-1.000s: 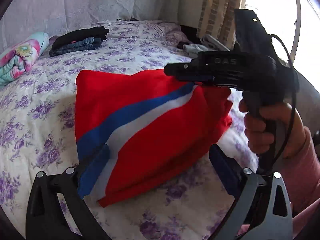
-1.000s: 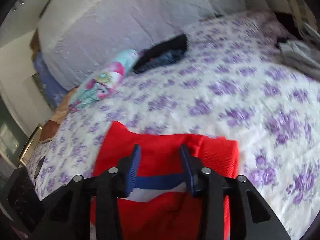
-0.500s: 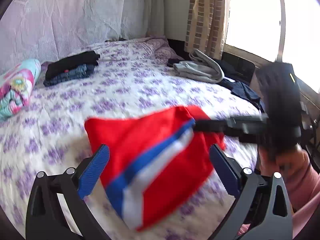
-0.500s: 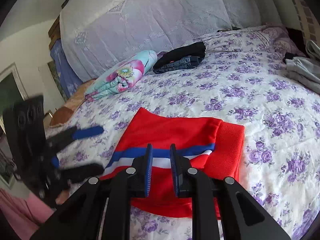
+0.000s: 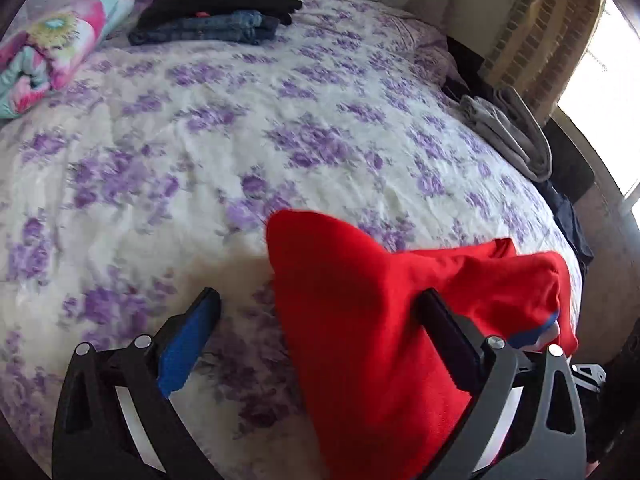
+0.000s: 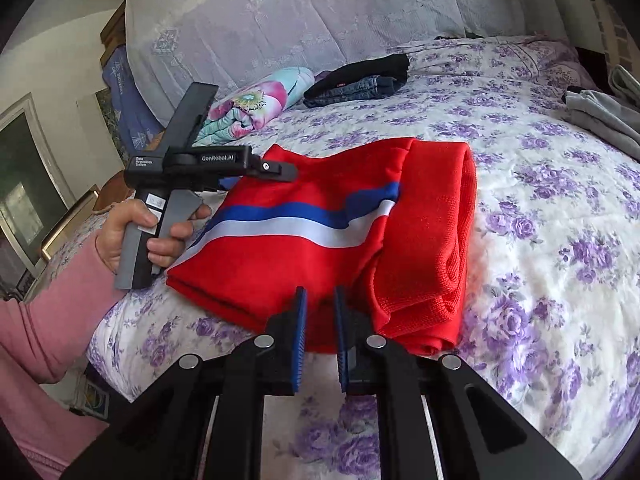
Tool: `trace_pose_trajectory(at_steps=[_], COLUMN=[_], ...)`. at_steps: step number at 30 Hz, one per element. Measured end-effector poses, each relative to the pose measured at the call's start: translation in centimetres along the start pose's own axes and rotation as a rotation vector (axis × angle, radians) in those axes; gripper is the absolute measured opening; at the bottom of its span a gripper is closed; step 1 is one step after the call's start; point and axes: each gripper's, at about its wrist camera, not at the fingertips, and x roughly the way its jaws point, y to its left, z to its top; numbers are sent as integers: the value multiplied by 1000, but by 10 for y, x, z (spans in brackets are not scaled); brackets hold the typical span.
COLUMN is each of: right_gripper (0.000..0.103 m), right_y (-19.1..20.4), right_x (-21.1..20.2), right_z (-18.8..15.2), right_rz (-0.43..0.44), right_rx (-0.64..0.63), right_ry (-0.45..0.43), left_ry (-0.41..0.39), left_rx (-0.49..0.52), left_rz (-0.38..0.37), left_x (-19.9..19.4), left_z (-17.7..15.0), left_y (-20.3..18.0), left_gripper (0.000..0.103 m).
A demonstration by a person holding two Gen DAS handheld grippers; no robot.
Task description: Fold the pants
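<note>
Folded red pants (image 6: 280,264) with a blue and white stripe lie on the flowered bedspread (image 6: 540,208). My right gripper (image 6: 321,294) sits at their near edge. Its jaws are closing to a narrow slit, and red cloth fills the gap between the pads. A hand (image 6: 132,232) in a pink sleeve holds my left gripper (image 6: 288,170) at the pants' far left corner. In the left wrist view that gripper (image 5: 318,296) stands wide open. The red pants (image 5: 360,300) lie between its fingers and past the right finger (image 5: 448,336), with neither pad pressing on them.
A stack of folded dark clothes (image 6: 360,80) and a rolled floral blanket (image 6: 256,104) lie near the headboard. Grey garments (image 6: 600,116) sit at the bed's right side, by the curtain (image 5: 532,40). The bed's edge runs just below the pants.
The right jaws have narrowed from a wide gap to a slit over the pants' near edge. The left gripper has swung across, so the pants now sit at its right finger.
</note>
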Motion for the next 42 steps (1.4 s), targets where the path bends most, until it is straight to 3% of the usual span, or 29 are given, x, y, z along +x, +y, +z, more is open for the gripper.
trace_pose_trajectory(at_steps=[2, 3, 5, 7, 11, 14, 16, 17, 20, 23, 25, 28, 29, 31, 33, 34, 36, 39, 42], right_gripper=[17, 18, 33, 34, 34, 34, 35, 30, 30, 36, 36, 35, 35, 32, 15, 0, 0, 22, 34], right_y=[-1, 1, 6, 10, 9, 0, -18, -30, -46, -12, 13, 37, 42, 43, 28, 17, 1, 4, 10], right_x=[-7, -13, -26, -35, -31, -15, 7, 18, 16, 6, 23, 85, 109, 155, 195, 206, 208, 166, 115], right_z=[5, 10, 21, 34, 59, 66, 63, 59, 63, 94, 116, 142, 147, 153, 159, 158, 158, 163, 157], right_rz=[22, 29, 33, 33, 24, 4, -70, -114, -61, 0, 135, 385, 414, 368, 287, 284, 328, 198, 270], right_rx=[19, 22, 2, -18, -32, -26, 0, 24, 143, 48, -7, 34, 44, 58, 96, 149, 266, 185, 148], right_ry=[1, -16, -78, -141, -187, -164, -92, -55, -45, -105, -52, 174, 244, 351, 407, 425, 422, 290, 200], left_ry=[-71, -102, -148, -179, -177, -130, -62, -31, -62, -92, -109, -128, -136, -138, -140, -139, -132, -126, -124], left_rx=[0, -8, 1, 40, 140, 165, 164, 144, 157, 161, 160, 157, 156, 156, 152, 149, 133, 113, 122], left_rz=[29, 12, -35, -81, -176, -235, -210, -189, -144, -122, -115, -122, -127, -131, -120, -108, -109, -123, -111], left_x=[-28, -44, -72, -93, -99, -81, -60, -47, -48, -52, -53, -55, -55, -55, -54, -54, -52, -51, -50], left_z=[1, -1, -7, -19, -49, -72, -86, -92, -108, -115, -116, -118, -118, -119, -119, -119, -118, -116, -116], left_y=[0, -1, -13, -30, -74, -88, -86, -80, -77, -76, -77, -76, -74, -73, -71, -70, -67, -62, -62], left_gripper=[96, 96, 96, 96, 97, 97, 97, 97, 97, 97, 98, 98, 98, 98, 98, 98, 98, 98, 98])
